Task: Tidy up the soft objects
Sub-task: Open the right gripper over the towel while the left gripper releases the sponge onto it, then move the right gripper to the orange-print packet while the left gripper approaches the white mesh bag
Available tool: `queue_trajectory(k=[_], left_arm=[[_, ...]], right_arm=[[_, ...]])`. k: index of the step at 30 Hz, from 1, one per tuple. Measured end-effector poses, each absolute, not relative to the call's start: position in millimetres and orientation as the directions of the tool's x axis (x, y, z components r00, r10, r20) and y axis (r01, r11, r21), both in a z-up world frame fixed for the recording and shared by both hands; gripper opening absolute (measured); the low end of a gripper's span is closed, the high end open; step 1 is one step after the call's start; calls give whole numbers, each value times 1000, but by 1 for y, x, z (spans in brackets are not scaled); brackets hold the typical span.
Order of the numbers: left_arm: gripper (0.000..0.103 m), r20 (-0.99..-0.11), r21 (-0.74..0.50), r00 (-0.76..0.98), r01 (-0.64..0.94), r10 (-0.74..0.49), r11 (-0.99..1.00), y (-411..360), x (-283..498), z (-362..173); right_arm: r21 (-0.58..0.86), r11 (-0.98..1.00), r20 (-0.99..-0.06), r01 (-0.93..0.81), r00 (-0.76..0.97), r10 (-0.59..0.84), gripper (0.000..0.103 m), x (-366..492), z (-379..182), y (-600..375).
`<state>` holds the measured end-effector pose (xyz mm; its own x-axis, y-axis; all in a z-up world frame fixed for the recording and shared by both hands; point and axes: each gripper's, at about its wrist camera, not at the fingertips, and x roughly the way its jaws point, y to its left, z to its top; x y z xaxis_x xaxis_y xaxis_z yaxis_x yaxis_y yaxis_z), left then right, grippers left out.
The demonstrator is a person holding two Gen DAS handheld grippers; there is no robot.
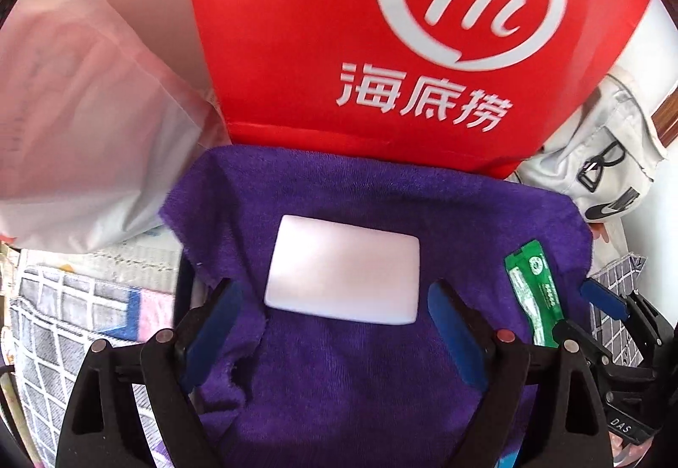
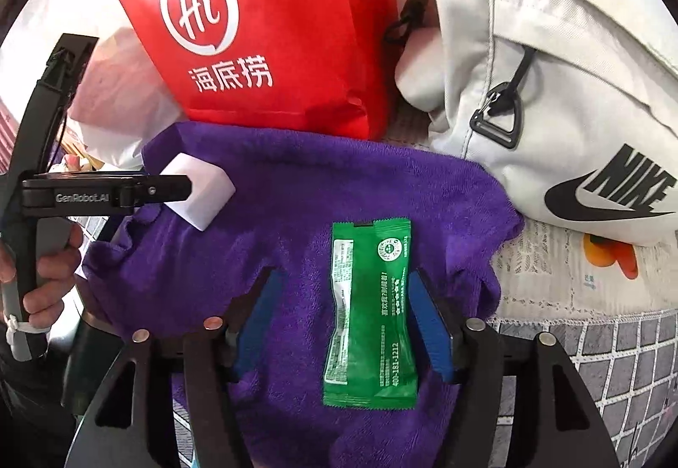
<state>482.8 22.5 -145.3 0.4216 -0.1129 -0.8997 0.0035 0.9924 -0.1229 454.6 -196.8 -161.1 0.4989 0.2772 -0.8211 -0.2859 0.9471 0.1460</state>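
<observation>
Left gripper fingers spread, straddling white foam block on purple towel. Right gripper fingers apart, green sachet lying loose between. Risk: closing fingers might snag towel pile, drag both items.

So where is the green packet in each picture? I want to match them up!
Left wrist view: the green packet lies far right, on the purple towel, right of the white block.
Right wrist view: the green packet lies in the lower middle, on the purple towel, between the right gripper fingers.
Shared landmark: the red bag behind the towel.
</observation>
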Motion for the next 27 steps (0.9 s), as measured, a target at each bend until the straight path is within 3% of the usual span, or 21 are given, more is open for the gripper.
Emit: queue_trajectory(k=[3,8,12,20,27], left_arm=[[88,-892,-135,435,12,-127,991,23,468,-130],[88,-862,-158,488,-7,-134,987,35,435,-103],[88,-837,-160,531,-4,-134,987,41,400,-77],[88,-804,-97,586,36,-100,995,44,320,-35],[88,-784,-144,606,29,-132,989,51,246,-30]], right_arm=[[130,960,-824,-247,512,243,79,449,-155,-198],[100,977,-821,-187,539,187,79,430,-134,-204],[122,970,-790,-212,570,224,79,399,-115,-207],[-7,982,-748,-191,653,121,79,316,-81,-192],[81,971,-739,-226,639,211,79,239,-71,-186]])
